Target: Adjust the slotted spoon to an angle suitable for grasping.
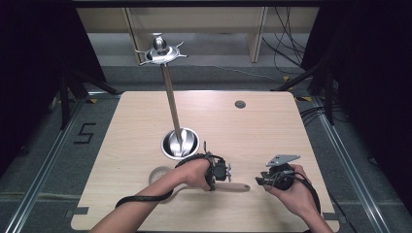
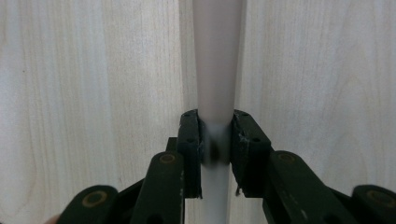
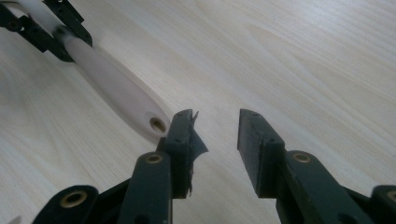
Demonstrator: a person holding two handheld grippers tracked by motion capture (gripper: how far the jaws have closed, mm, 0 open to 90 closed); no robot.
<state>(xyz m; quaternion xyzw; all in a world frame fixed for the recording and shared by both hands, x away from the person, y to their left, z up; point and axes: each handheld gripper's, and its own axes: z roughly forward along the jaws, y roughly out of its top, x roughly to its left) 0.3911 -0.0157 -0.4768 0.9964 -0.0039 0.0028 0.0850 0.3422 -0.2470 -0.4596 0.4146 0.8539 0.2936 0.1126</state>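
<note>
Grip is in place on the wooden utensil handle (image 2: 215, 70): the left gripper (image 1: 217, 170) is clamping it, both black pads pressing the pale shaft from either side in the left gripper view, with the handle running straight ahead from between the jaws over the table (image 1: 272, 126). No lift is showing as yet; in the high view the handle is lying flat on the tabletop, its free end sticking out past the left gripper toward the right gripper (image 3: 215, 135). The right gripper is standing open and holding nothing, its jaws parted over bare wood, the handle's rounded tip with its small hanging hole (image 3: 157, 124) lying just beside its left jaw. Judgement: the grasp is done, while carrying and placing are left, possibly toward the steel bowl (image 1: 180, 143) sitting ahead of the left gripper, though the destination cannot be told. Materials: the handle is smooth, matte, light wood, round in section and widening toward the holed end; its working end is hiding under the hand, so the utensil type cannot be told. The table is pale laminate with fine straight grain. The bowl is polished metal, round and reflective, with a thin rod rising from near it to a shiny fixture (image 1: 160, 50) farther off. A faint round, clear-looking object (image 1: 160, 174) is lying beside the left forearm.
</note>
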